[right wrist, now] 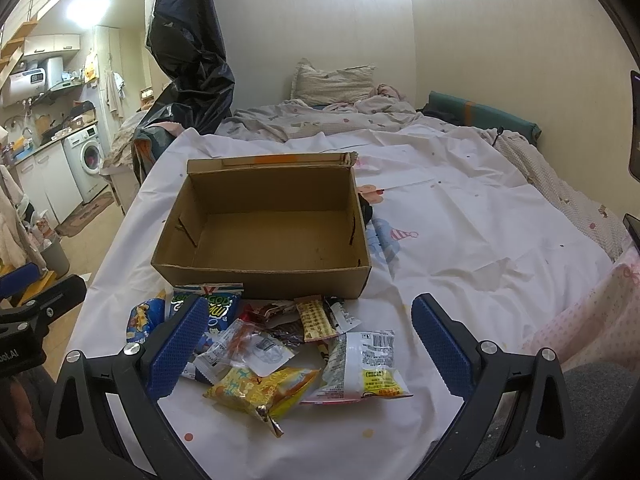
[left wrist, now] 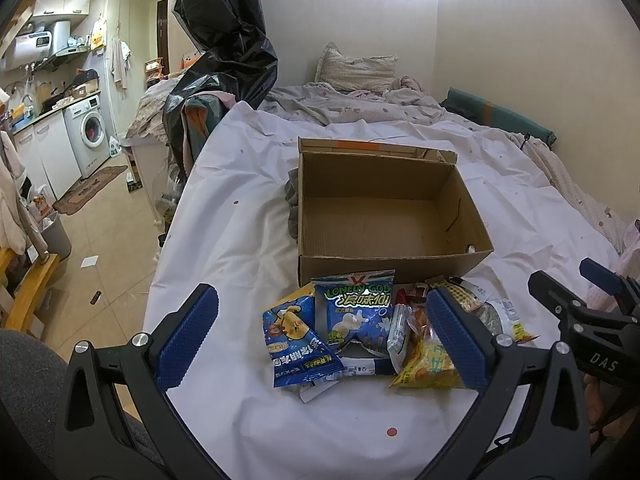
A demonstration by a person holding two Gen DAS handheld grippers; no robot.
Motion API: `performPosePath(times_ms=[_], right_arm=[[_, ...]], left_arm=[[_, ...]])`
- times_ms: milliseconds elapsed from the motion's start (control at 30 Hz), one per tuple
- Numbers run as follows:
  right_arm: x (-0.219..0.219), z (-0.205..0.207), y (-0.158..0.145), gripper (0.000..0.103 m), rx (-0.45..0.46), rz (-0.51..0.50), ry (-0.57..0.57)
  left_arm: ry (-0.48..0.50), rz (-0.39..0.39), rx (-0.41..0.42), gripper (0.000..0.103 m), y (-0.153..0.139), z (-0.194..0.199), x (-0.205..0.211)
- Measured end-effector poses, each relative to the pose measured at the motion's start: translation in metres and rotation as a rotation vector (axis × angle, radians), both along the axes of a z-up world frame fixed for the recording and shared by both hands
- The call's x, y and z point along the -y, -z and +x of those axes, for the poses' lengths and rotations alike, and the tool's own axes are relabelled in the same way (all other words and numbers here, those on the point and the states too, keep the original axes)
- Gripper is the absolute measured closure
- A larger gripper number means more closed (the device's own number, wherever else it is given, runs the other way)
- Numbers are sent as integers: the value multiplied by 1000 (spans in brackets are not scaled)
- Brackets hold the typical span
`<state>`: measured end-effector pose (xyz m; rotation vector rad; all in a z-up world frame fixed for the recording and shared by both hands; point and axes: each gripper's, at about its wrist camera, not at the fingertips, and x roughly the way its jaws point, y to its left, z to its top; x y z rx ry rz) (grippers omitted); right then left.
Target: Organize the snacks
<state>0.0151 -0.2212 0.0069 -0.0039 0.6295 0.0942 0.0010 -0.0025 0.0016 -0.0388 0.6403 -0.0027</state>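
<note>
An open, empty cardboard box (left wrist: pixel 384 216) (right wrist: pixel 264 240) stands on a white sheet over the bed. Several snack packets lie heaped in front of it: a blue bag with a dog cartoon (left wrist: pixel 298 344), a blue "Lonely God" bag (left wrist: pixel 354 310) (right wrist: pixel 218 306), a yellow bag (left wrist: pixel 428 366) (right wrist: pixel 264 392), a clear packet (right wrist: pixel 244 346) and a white-and-yellow packet (right wrist: pixel 366 364). My left gripper (left wrist: pixel 322 340) is open, its blue pads either side of the pile. My right gripper (right wrist: pixel 306 346) is open too, straddling the pile's right half. Neither holds anything.
A black plastic bag (left wrist: pixel 228 40) hangs at the bed's left edge. A pillow (left wrist: pixel 356 68) and rumpled bedding lie beyond the box. Left of the bed is tiled floor with a washing machine (left wrist: pixel 90 132) and a grey bin (left wrist: pixel 58 234).
</note>
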Motion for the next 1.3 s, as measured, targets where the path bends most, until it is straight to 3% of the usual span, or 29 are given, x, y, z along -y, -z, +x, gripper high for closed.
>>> performPosePath(times_ms=[1300], right_arm=[[1,2,1,0,-22,16,1]], left_arm=[[-23,11,8,0,-2,-1,-3]])
